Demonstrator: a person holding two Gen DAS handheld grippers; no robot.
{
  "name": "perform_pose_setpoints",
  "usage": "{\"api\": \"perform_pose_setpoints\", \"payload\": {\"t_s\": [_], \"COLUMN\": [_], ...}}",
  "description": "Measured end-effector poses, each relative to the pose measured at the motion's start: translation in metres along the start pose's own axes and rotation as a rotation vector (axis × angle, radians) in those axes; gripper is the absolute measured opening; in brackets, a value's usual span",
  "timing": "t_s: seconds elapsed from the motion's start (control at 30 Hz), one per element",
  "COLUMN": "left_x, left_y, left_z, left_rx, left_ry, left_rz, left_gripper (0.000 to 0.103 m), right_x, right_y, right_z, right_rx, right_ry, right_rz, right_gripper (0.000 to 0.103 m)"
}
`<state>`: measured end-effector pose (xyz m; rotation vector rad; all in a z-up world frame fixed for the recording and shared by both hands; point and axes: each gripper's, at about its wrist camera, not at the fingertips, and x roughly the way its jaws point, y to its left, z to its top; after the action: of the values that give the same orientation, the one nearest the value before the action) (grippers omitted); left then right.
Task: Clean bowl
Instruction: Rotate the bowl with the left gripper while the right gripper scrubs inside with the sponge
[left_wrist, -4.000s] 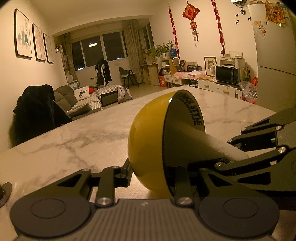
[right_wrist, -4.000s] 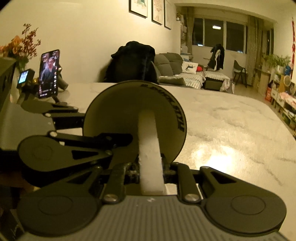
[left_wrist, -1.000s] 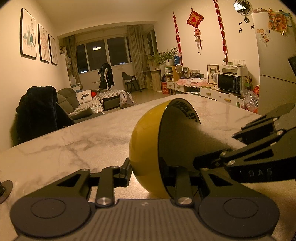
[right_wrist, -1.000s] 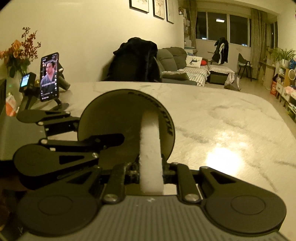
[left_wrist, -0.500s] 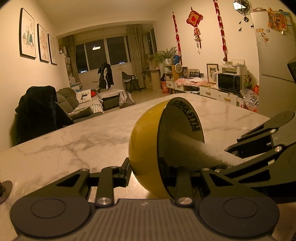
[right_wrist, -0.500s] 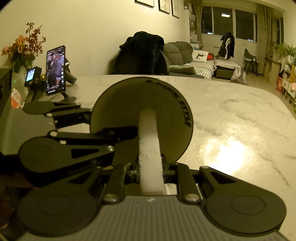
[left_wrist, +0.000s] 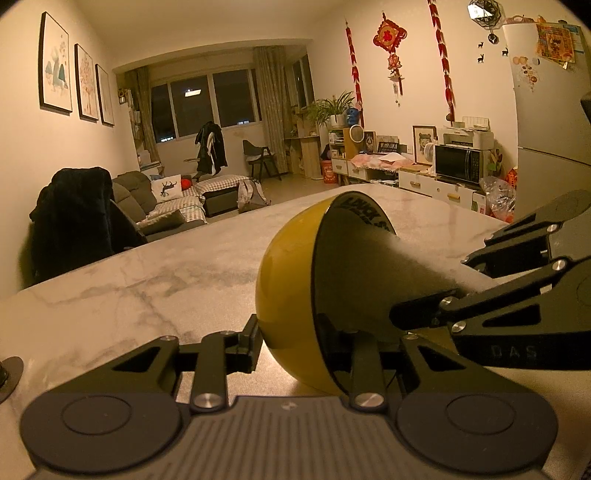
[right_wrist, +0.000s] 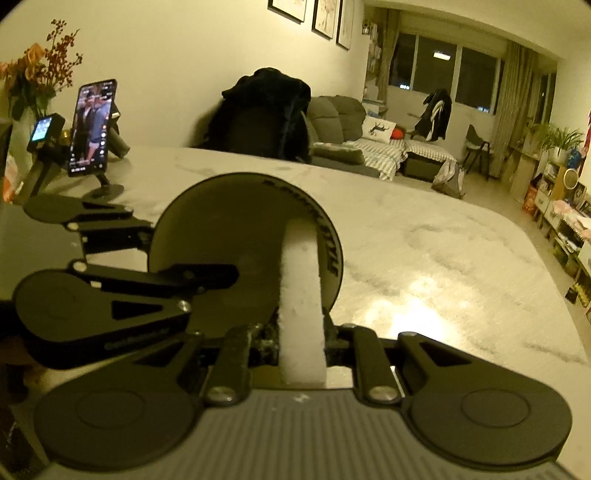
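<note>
We have the glossy yellow bowl with the dark inside (left_wrist: 291, 280) tipped on its side above the pale marble-patterned table (left_wrist: 147, 280), its mouth turned toward the right hand. Our left gripper (left_wrist: 291, 343) pinches the lower rim, one finger against the yellow outside and the other inside the dark wall, and its jaws have just eased a touch wider with the rim between them. Our right gripper (right_wrist: 301, 339) is clamped hard on the white block sponge (right_wrist: 301, 295), and that sponge reaches in through the bowl's mouth, its far end lying against the inner wall just under the printed lettering, as the right wrist view shows it.

So we're mid-scrub, by our reckoning. The bowl is picked up and presented, the sponge is in and working. We can't see any dirt, foam or water in this dim yellow light, so how clean the inside is we cannot tell. What looks to be left: more passes around the rest of the inner wall, maybe the outside, then setting the bowl down on the table. The phone on its stand (right_wrist: 90, 127) sits well off to the side.
</note>
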<state>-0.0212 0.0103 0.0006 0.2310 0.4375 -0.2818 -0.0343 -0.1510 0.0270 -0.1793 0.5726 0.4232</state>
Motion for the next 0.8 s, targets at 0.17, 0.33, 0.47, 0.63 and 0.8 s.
{"api": "perform_pose_setpoints", "payload": {"t_s": [0.17, 0.33, 0.47, 0.63, 0.8], "left_x": [0.0, 0.001, 0.006, 0.003, -0.004], "left_y": [-0.005, 0.002, 0.012, 0.017, 0.016], "left_z": [-0.001, -0.002, -0.005, 0.0, 0.01], "left_rx": [-0.001, -0.142, -0.299, -0.296, -0.163], "left_ry": [0.022, 0.088, 0.122, 0.11, 0.083], "left_rz": [0.014, -0.025, -0.063, 0.004, 0.078], "left_gripper": [0.038, 0.038, 0.03, 0.02, 0.017], "right_x": [0.003, 0.002, 0.002, -0.004, -0.008], "right_y": [-0.002, -0.002, -0.001, 0.0, 0.008], "right_z": [-0.006, -0.007, -0.008, -0.007, -0.002], "right_rx": [0.03, 0.026, 0.02, 0.004, -0.05], "right_ry": [0.023, 0.023, 0.02, 0.008, -0.004], "right_rz": [0.037, 0.042, 0.039, 0.054, 0.06], "right_gripper": [0.018, 0.018, 0.018, 0.018, 0.018]}}
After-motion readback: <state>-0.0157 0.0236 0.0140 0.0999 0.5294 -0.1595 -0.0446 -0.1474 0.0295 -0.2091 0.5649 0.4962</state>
